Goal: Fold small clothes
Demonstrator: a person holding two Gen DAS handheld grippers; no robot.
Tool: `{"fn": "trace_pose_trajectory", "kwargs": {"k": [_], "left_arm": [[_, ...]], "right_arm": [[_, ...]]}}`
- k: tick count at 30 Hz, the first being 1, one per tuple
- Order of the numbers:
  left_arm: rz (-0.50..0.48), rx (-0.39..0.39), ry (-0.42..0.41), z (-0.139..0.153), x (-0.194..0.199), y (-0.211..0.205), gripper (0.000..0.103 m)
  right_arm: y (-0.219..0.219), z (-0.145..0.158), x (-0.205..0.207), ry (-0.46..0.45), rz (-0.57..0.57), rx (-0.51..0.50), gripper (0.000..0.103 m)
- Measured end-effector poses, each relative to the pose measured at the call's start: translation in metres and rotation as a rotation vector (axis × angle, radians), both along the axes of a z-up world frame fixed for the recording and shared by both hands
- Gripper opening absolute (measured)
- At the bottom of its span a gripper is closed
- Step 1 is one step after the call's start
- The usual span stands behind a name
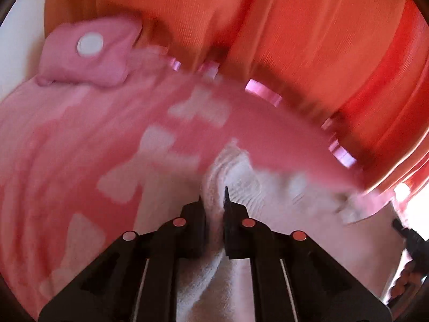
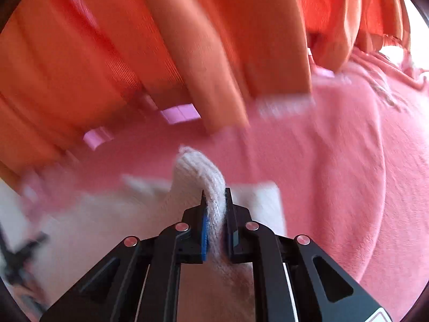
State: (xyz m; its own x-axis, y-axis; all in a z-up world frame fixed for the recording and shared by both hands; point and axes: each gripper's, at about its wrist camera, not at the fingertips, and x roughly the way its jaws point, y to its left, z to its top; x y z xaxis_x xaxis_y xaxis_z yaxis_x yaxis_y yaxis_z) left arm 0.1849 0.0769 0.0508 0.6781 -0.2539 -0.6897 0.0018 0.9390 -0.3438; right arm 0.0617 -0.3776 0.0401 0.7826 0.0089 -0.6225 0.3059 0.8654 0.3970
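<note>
A small white knitted garment (image 1: pixel 241 177) lies on a pink blanket (image 1: pixel 67 139) with pale patches. In the left wrist view my left gripper (image 1: pixel 213 197) is shut on a ridge of this white knit, which bunches up between the black fingers and runs back under them. In the right wrist view my right gripper (image 2: pixel 215 196) is shut on a folded edge of the white garment (image 2: pixel 198 169); the fold arches up out of the pads and the rest spreads to the left. Both views are motion-blurred.
Orange curtains (image 1: pixel 268 26) hang right behind the blanket, also in the right wrist view (image 2: pixel 134 40). A pink cushion with a white button (image 1: pixel 89 44) sits at the far left. The other gripper (image 1: pixel 410 238) shows at the right edge. Plain pink blanket (image 2: pixel 348 161) spreads to the right.
</note>
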Motion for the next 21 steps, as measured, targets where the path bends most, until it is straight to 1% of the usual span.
{"fn": "trace_pose_trajectory", "kwargs": {"k": [1,2,3,4,5,6,7,8,9,10,12,13,14,15,16,17,18,19,20,21], "left_arm": [[0.006,0.005,-0.025,0.005,-0.001,0.000,0.009],[0.005,0.026,-0.040,0.006,-0.001,-0.001,0.009],[0.010,0.068,-0.020,-0.002,0.003,-0.002,0.009],[0.012,0.090,0.027,-0.016,0.009,-0.003,0.009],[0.018,0.094,0.085,-0.033,0.015,-0.002,0.009],[0.021,0.097,0.118,-0.043,0.018,-0.001,0.009],[0.024,0.097,0.112,-0.045,0.018,-0.001,0.009],[0.024,0.106,0.104,-0.042,0.018,-0.002,0.009],[0.026,0.117,0.096,-0.035,0.016,-0.003,0.013],[0.036,0.125,0.081,-0.027,0.013,-0.004,0.014],[0.043,0.128,0.041,-0.007,0.002,-0.007,0.016],[0.035,0.108,0.011,0.006,-0.006,-0.009,0.016],[0.014,0.083,-0.027,0.019,-0.018,-0.014,0.017],[-0.012,0.076,-0.050,0.027,-0.027,-0.020,0.024],[-0.059,0.071,-0.071,0.033,-0.037,-0.028,0.030],[-0.130,0.069,-0.084,0.035,-0.049,-0.044,0.031],[-0.168,0.073,-0.078,0.032,-0.055,-0.052,0.031],[-0.218,0.088,-0.049,0.024,-0.062,-0.065,0.031],[-0.262,0.117,-0.004,0.012,-0.064,-0.077,0.032],[-0.281,0.146,0.032,0.001,-0.064,-0.083,0.032]], "right_arm": [[-0.001,0.006,-0.004,-0.032,-0.004,-0.016,0.010],[-0.003,0.002,-0.003,-0.010,-0.022,-0.045,0.010],[-0.009,-0.016,0.005,0.073,-0.036,-0.048,0.010],[-0.014,-0.031,0.011,0.141,-0.043,-0.032,0.010],[-0.021,-0.058,0.018,0.240,-0.047,0.005,0.010],[-0.024,-0.071,0.019,0.267,-0.044,0.027,0.009],[-0.024,-0.068,0.016,0.243,-0.044,0.024,0.009],[-0.023,-0.060,0.016,0.247,-0.039,0.009,0.009],[-0.020,-0.050,0.013,0.229,-0.041,-0.006,0.012],[-0.015,-0.034,0.006,0.194,-0.065,-0.039,0.018],[-0.004,-0.009,-0.003,0.138,-0.099,-0.115,0.020],[0.008,0.002,-0.007,0.100,-0.081,-0.138,0.020],[0.025,0.014,-0.009,0.059,-0.010,-0.132,0.020],[0.041,0.018,-0.010,0.037,0.066,-0.109,0.020],[0.062,0.021,-0.009,0.027,0.158,-0.077,0.020],[0.090,0.018,-0.006,0.039,0.288,-0.050,0.020],[0.117,0.012,-0.004,0.066,0.392,-0.040,0.020],[0.140,0.005,-0.002,0.098,0.475,-0.039,0.020],[0.167,-0.007,-0.001,0.141,0.568,-0.045,0.020],[0.185,-0.018,0.001,0.186,0.626,-0.060,0.018]]}}
